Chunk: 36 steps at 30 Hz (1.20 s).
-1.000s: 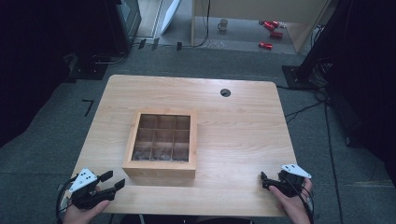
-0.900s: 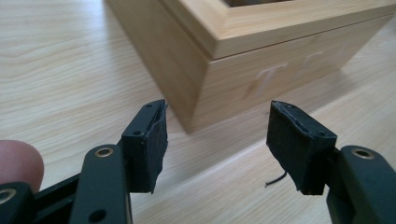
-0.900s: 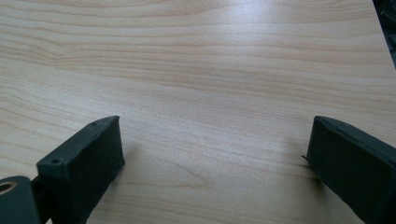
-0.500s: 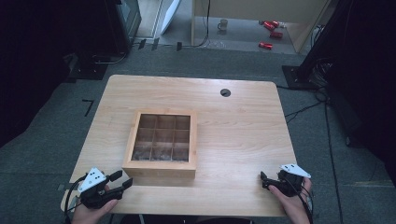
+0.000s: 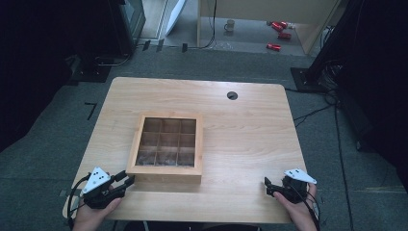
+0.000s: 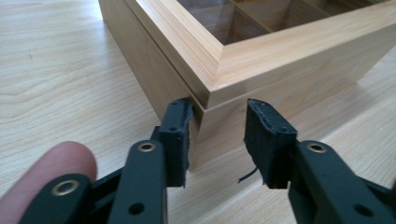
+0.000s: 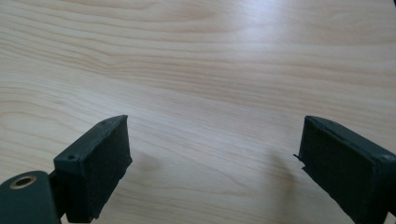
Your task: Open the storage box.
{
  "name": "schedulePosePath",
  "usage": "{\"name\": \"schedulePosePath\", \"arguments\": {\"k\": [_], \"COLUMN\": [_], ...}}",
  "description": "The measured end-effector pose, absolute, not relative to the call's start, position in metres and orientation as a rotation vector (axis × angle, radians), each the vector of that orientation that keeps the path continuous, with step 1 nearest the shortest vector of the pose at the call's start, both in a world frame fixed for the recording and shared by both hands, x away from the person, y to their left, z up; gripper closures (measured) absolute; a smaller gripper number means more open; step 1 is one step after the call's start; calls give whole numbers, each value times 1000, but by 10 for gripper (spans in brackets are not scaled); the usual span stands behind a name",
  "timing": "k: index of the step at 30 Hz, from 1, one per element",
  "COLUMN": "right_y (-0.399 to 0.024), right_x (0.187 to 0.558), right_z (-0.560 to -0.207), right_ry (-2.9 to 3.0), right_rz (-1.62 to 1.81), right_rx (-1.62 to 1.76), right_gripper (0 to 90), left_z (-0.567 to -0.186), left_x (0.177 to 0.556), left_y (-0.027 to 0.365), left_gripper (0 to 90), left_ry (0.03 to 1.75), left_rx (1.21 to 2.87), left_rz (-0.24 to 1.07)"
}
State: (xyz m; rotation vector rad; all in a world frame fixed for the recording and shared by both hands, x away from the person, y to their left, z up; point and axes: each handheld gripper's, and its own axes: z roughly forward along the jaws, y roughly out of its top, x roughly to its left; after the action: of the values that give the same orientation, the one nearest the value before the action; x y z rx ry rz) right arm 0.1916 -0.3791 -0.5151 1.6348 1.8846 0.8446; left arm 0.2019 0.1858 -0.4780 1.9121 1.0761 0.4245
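Corner of the wooden box (image 5: 166,171), the near left one, stands between the jaws of the left gripper (image 5: 129,180). In the left gripper view the left gripper (image 6: 217,135) straddles that corner just below the seam under the lid. One pad lies against the box's side wall and the other is at its front wall. The jaws have just been closing and now stand narrow, pinched on the corner of the wooden box (image 6: 289,70). A fingertip (image 6: 46,168) shows beside the gripper's frame, on the side away from the box.

The box rests flat on the table (image 5: 250,125). Its lid is down, with a clear pane that shows a three-by-three grid of compartments. What lies in them I cannot tell. Beyond the box's far right corner a small round hole (image 5: 232,95) is set in the tabletop.

The right gripper (image 5: 266,185) is well to the right of the box, level with its front wall, and points toward it. In the right gripper view the right gripper (image 7: 212,158) has its jaws set wide. They have just been closing a little, with bare wood and no object between them. The person's left hand (image 5: 94,211) sits just near-left of the box, and the right hand (image 5: 298,211) is well apart from it.
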Motion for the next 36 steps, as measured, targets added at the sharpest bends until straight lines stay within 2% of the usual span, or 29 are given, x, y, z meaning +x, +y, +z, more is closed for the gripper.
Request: {"name": "schedulePosePath", "arguments": {"k": [13, 27, 36], "right_y": [-314, -236, -201], "right_x": [191, 199, 204], "right_z": [-491, -474, -472], "right_ry": [2012, 2114, 2151], "right_rz": [1011, 1143, 1196], "right_rx": [1462, 1349, 1287], "right_gripper": [91, 93, 93], "left_z": [-475, -473, -471], "left_x": [202, 204, 205], "left_y": [186, 186, 186], "left_gripper": [656, 657, 659], "left_ry": [1076, 1066, 1056], "left_rx": [1918, 1914, 1923], "left_rz": [436, 436, 437]}}
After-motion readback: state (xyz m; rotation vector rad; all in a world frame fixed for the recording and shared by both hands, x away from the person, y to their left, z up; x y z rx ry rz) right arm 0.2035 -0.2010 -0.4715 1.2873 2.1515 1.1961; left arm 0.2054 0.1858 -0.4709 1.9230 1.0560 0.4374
